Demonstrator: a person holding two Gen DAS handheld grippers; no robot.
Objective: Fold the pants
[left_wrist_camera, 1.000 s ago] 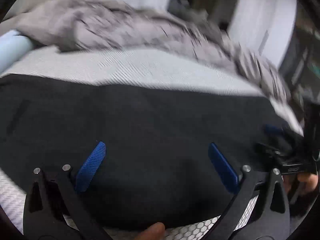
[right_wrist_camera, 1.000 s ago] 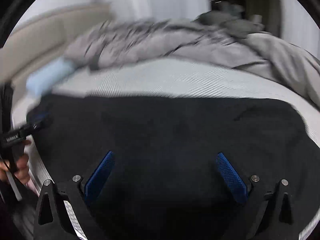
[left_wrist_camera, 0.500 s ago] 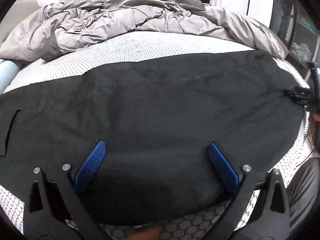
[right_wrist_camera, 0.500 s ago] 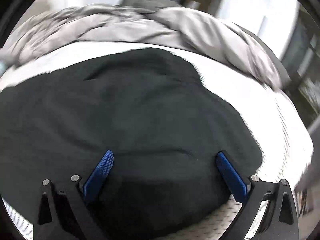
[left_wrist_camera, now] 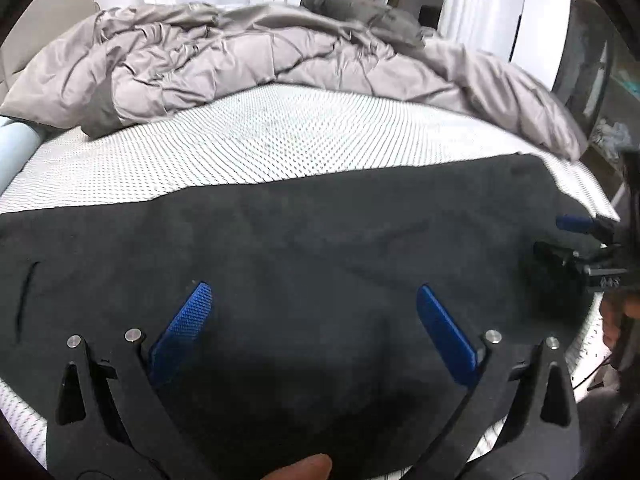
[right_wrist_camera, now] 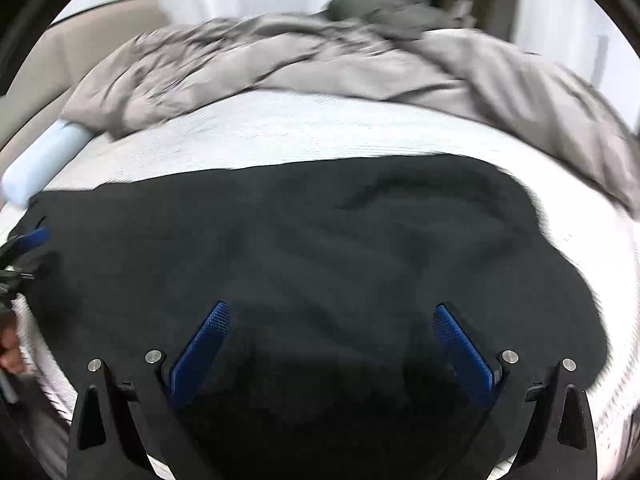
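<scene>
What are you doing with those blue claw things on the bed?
A person is folding black pants spread flat on the white dotted mattress. They hold a claw tool in each hand. The left claw and the right claw are both open above the dark cloth, gripping nothing yet. A rumpled grey comforter is bunched up at the far side of the bed.

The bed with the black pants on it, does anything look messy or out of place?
The grey duvet is bunched in a crumpled heap along the far side, leaving the white mattress cover bare. The black pants lie fairly flat in front, with only slight wrinkles. Nothing looks spilled or damaged.
</scene>
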